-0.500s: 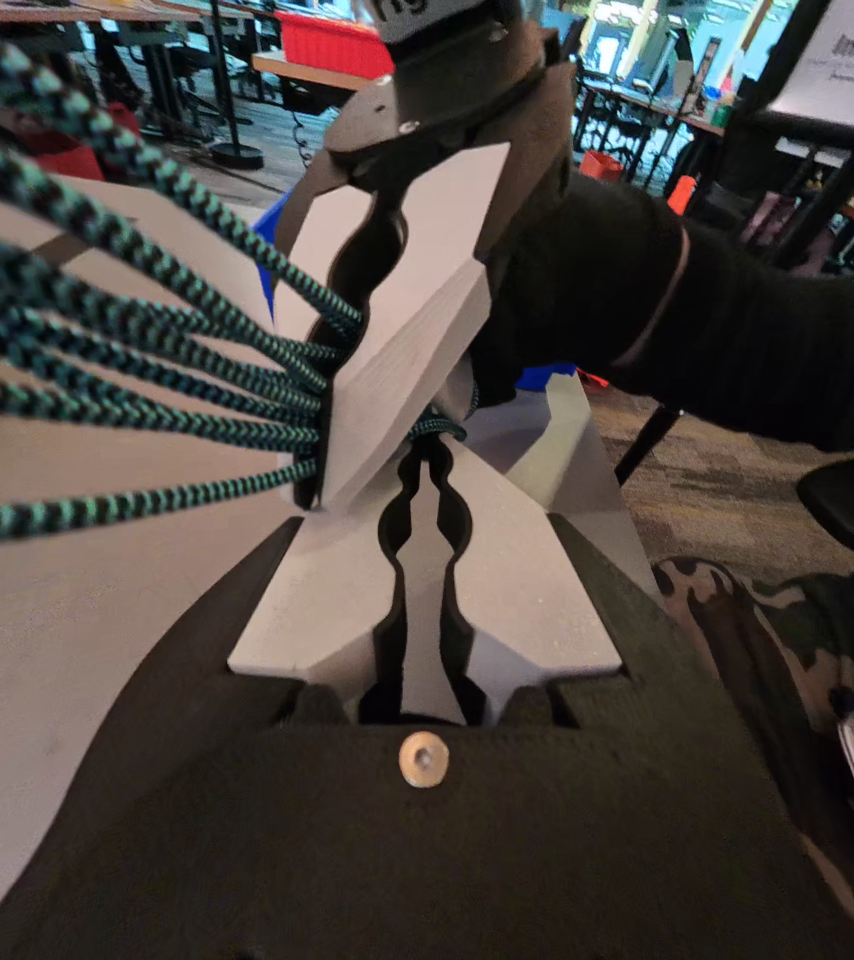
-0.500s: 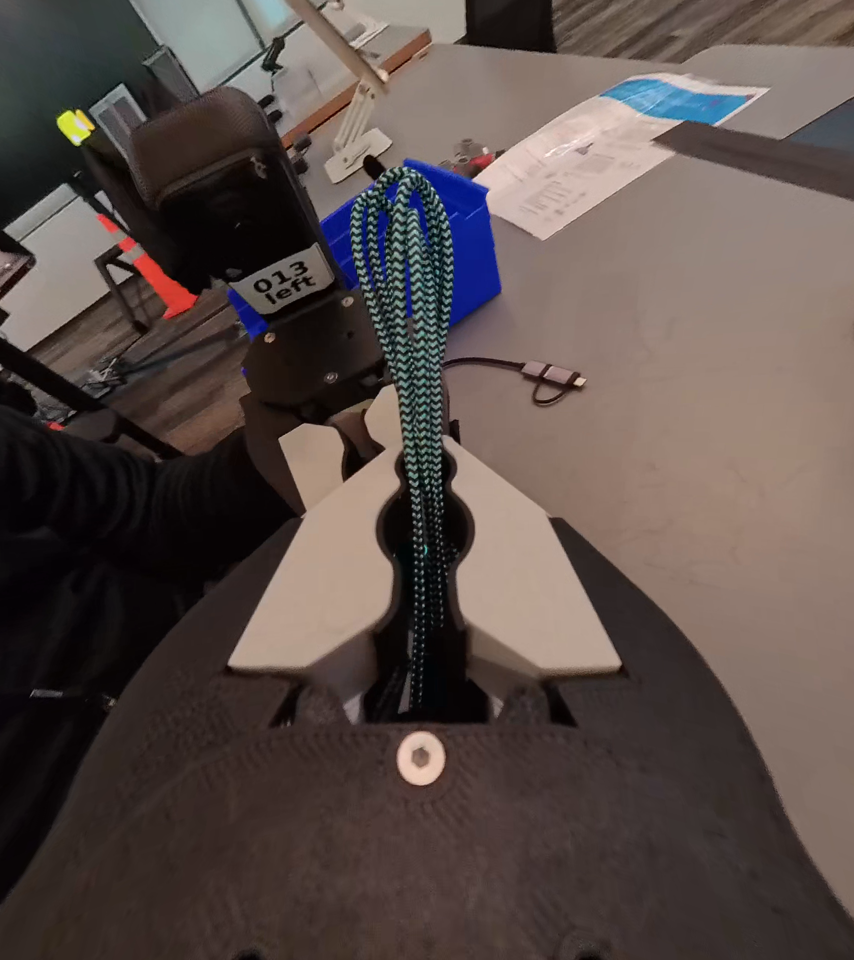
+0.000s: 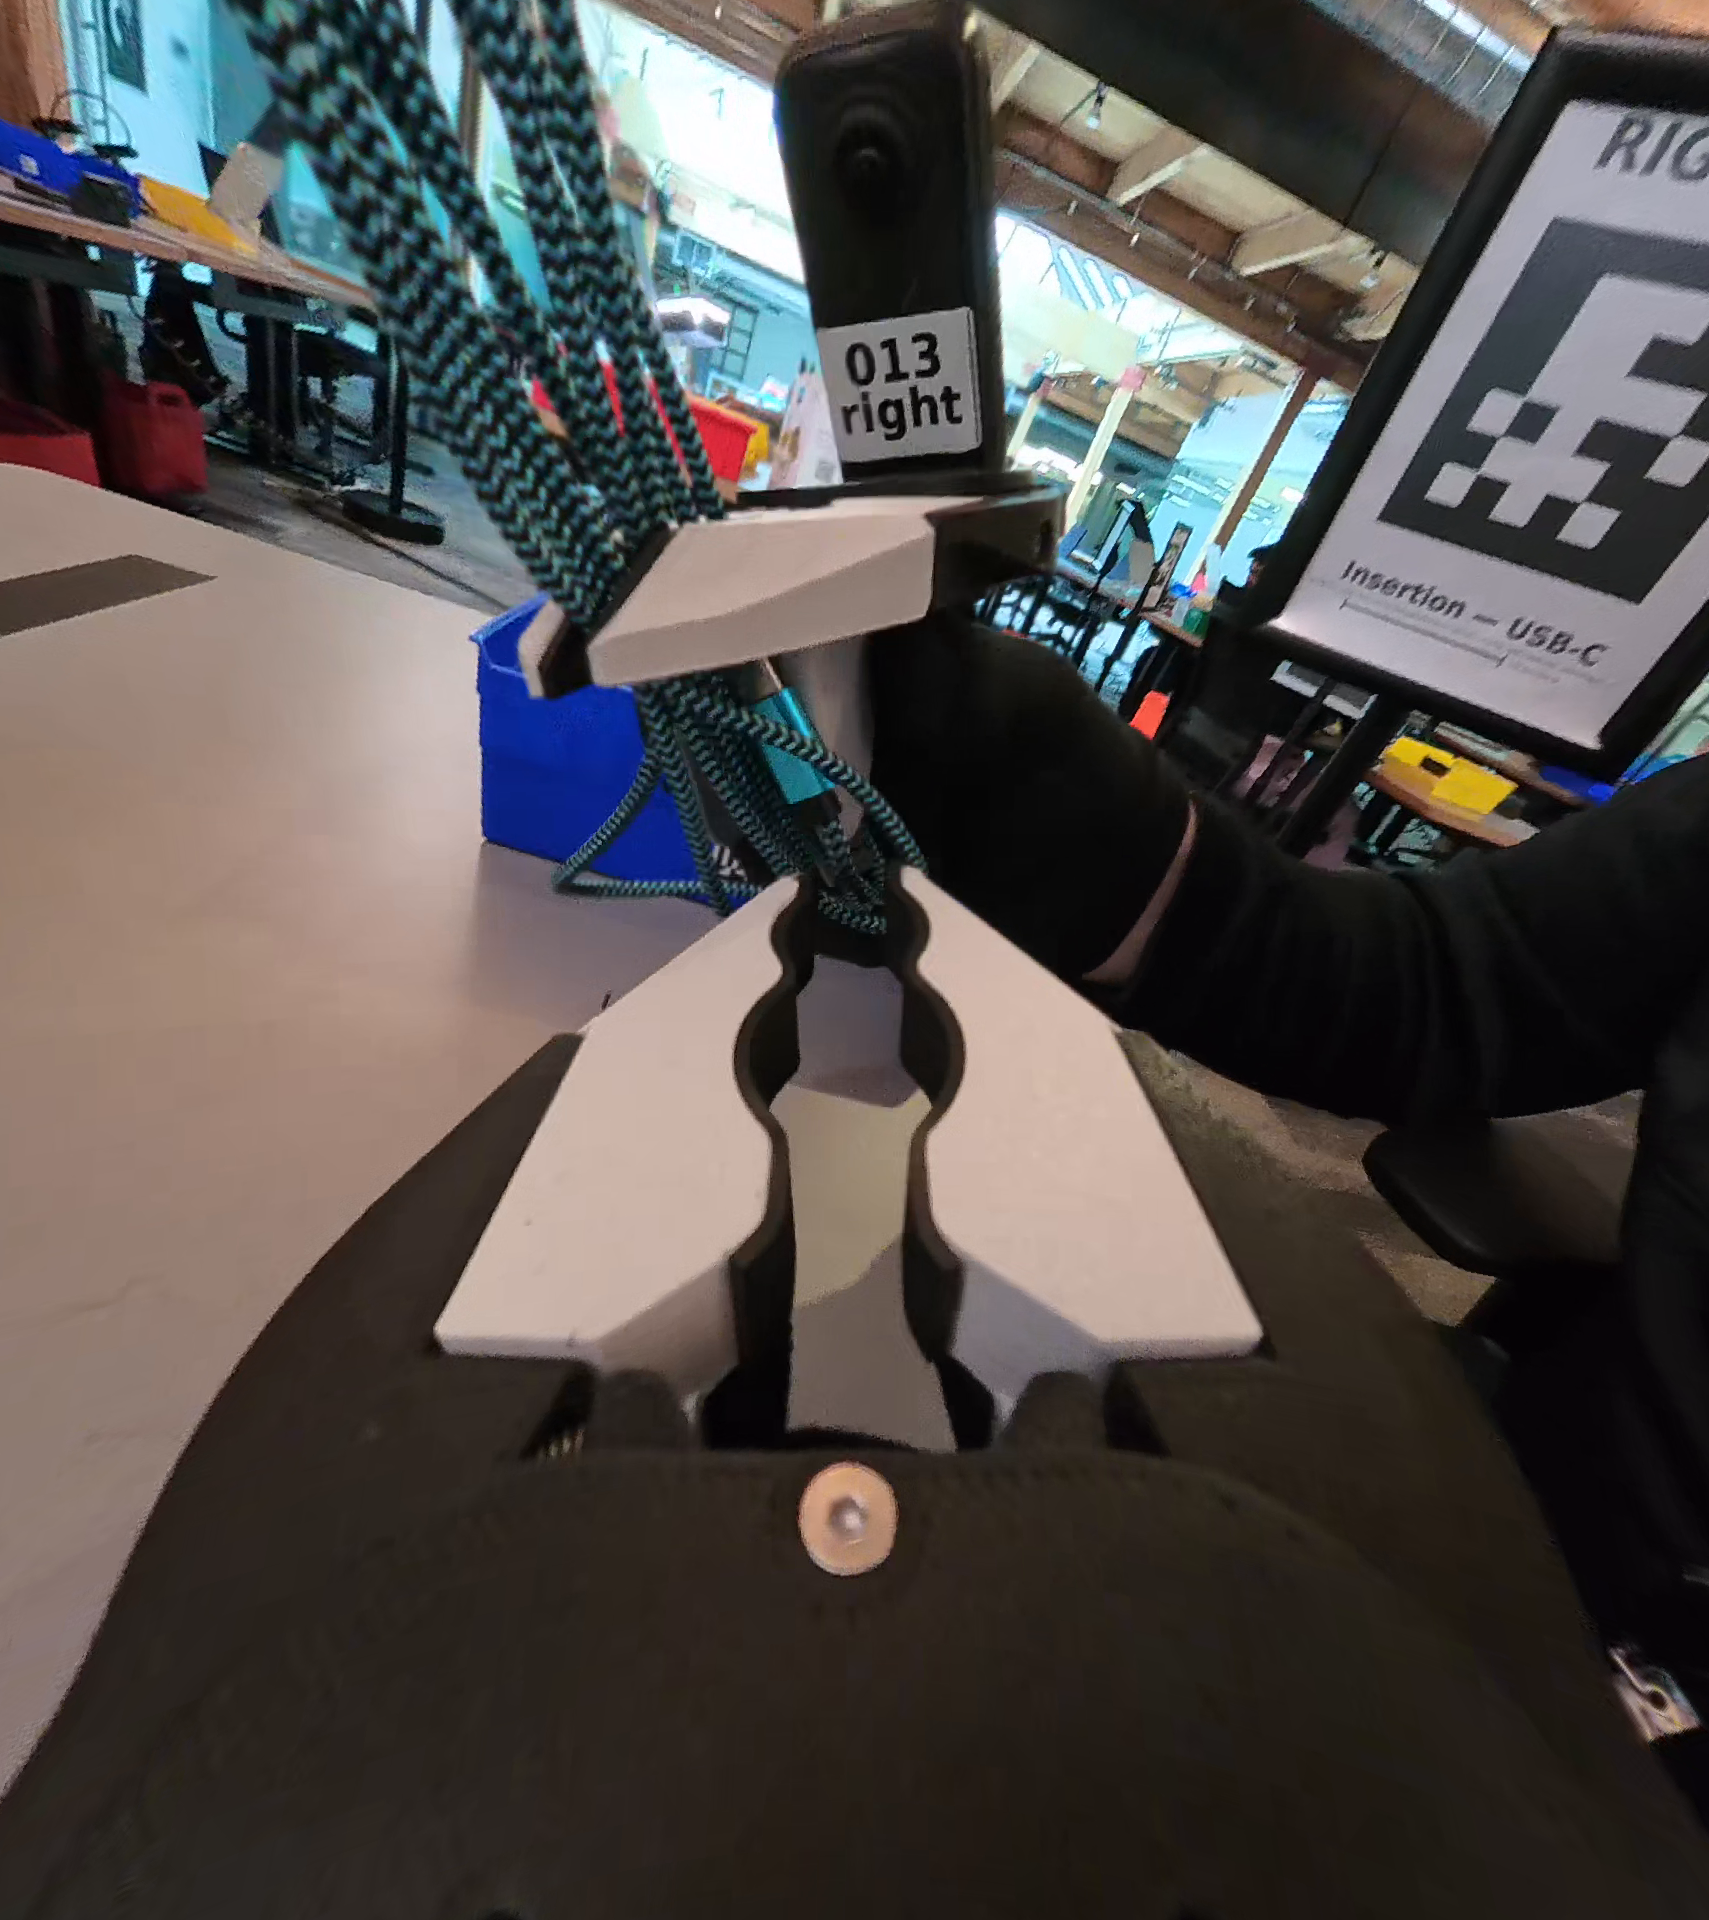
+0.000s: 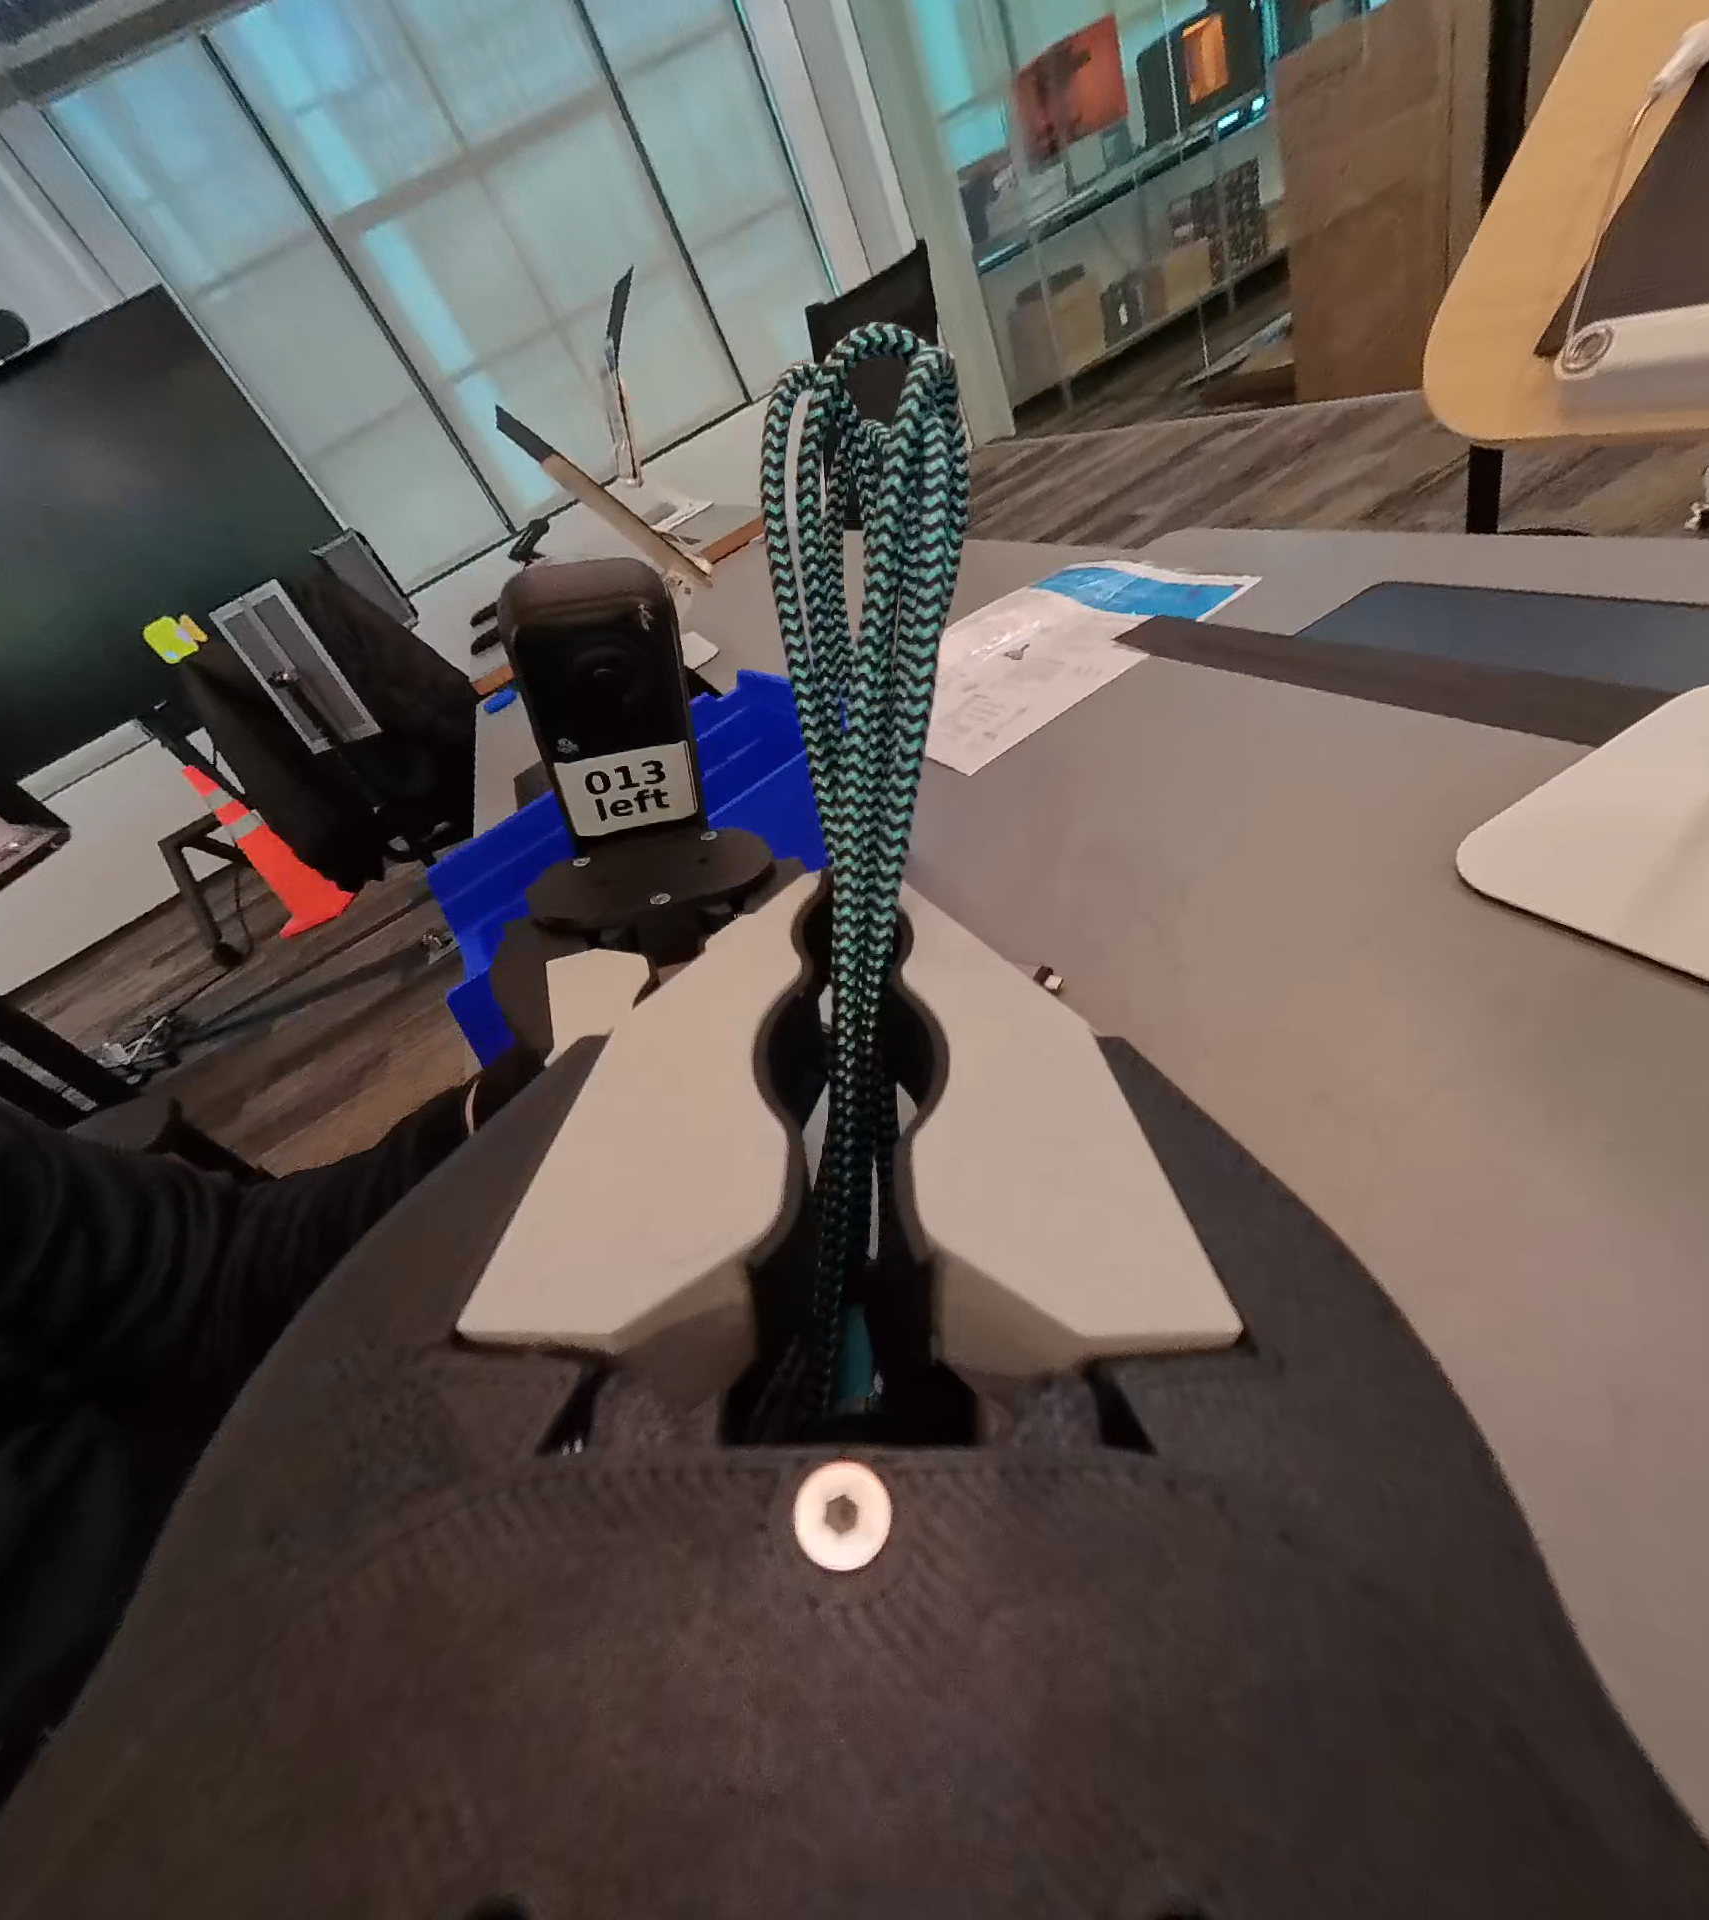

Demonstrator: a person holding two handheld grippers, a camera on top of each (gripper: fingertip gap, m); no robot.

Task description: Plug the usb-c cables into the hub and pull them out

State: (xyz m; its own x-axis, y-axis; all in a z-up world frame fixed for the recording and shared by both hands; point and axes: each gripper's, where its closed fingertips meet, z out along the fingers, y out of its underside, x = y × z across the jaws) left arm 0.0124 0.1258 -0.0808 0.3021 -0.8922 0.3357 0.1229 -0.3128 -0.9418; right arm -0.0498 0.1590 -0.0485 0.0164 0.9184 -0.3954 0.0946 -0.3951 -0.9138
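Both grippers tilted up; cables (image 4: 865,727) pinched between right fingers (image 4: 1026,1122).

Open lab/workshop: worktables (image 3: 102,234), parts bins (image 3: 569,748), wall monitor (image 4: 71,520).

So the usb-c cables (image 4: 865,665) are a bundle of braided teal-and-black cords, folded into long loops. The right hand-held gripper (image 4: 855,935) is clamped around the bundle, and the loops stick up past its fingertips, rounded ends on top. In the left wrist view the strands (image 3: 517,343) run up and out of the top edge, while below the fingers the loose ends dangle in a tangle, one with a shiny teal plug housing (image 3: 788,758). Those ends reach the tips of the left hand-held gripper (image 3: 855,914); whether it's pinching them I can't tell.
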